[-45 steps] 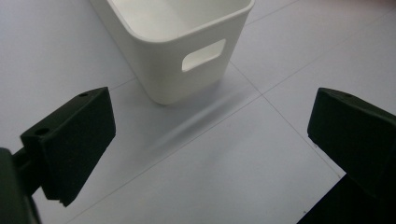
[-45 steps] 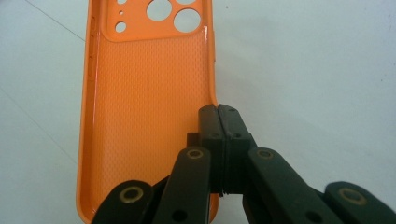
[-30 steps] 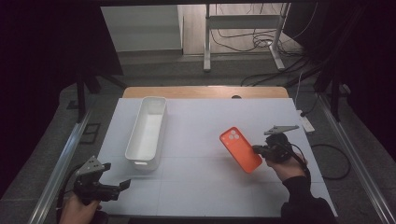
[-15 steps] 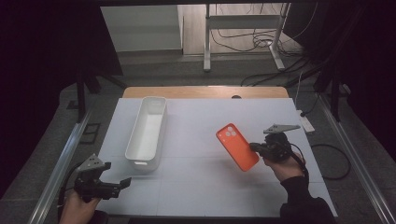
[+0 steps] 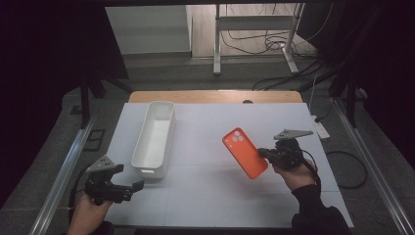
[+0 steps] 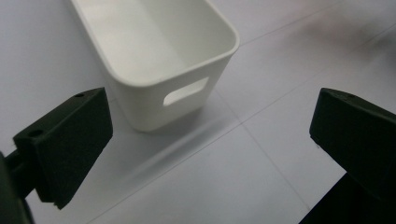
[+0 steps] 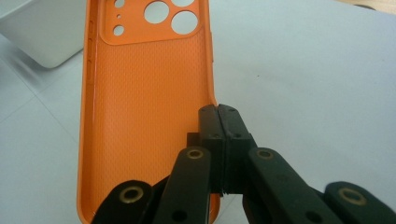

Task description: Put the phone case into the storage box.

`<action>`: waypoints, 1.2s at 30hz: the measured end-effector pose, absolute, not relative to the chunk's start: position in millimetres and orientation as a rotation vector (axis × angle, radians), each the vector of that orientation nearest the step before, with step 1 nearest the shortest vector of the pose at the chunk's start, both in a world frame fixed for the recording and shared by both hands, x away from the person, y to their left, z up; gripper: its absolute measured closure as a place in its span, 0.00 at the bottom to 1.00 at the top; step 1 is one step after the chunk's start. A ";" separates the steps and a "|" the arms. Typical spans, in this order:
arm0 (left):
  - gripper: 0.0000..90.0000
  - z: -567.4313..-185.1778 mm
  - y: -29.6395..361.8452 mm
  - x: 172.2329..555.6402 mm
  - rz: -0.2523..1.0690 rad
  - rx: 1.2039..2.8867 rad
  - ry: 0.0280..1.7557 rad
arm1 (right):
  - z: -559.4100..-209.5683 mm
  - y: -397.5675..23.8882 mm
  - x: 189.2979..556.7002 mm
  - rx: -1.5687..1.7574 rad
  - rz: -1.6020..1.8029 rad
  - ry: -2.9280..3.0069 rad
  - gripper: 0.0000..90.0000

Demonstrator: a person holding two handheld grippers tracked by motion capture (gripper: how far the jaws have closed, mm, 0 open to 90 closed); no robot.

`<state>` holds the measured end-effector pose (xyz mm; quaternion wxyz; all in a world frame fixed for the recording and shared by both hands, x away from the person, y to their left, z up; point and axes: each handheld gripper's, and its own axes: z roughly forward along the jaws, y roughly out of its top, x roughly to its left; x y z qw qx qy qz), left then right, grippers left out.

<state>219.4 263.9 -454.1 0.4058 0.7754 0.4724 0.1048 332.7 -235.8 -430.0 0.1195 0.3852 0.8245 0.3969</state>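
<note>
An orange phone case (image 5: 244,152) lies slanted right of the table's middle, its camera holes toward the far left. My right gripper (image 5: 264,153) is shut on its right side wall. In the right gripper view the jaws (image 7: 218,112) meet on that thin edge, and the case (image 7: 144,116) shows its textured inner side. Whether the case touches the table I cannot tell. My left gripper (image 5: 133,190) stands open at the near left with nothing between its jaws. In the left gripper view it (image 6: 210,140) faces the handle end of the white bin (image 6: 159,100).
The long white bin (image 5: 171,128) stands lengthwise at the table's left and holds nothing. The white table top (image 5: 205,196) ends in a wooden strip (image 5: 215,96) at the far edge. Metal rails run along both sides, and cables lie on the floor to the right.
The right gripper and the orange case have drifted slightly to the left. The left gripper has barely moved.
</note>
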 end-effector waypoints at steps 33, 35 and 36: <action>0.00 -437.7 212.4 266.6 0.035 1.884 1.043 | -423.7 -217.7 322.8 1.036 1.166 2.402 0.99; 0.00 -437.5 207.5 270.0 0.023 1.884 1.031 | -423.8 -215.7 322.0 1.027 1.165 2.405 0.99; 0.00 -437.5 207.5 270.0 0.023 1.884 1.031 | -423.8 -215.7 322.0 1.027 1.165 2.405 0.99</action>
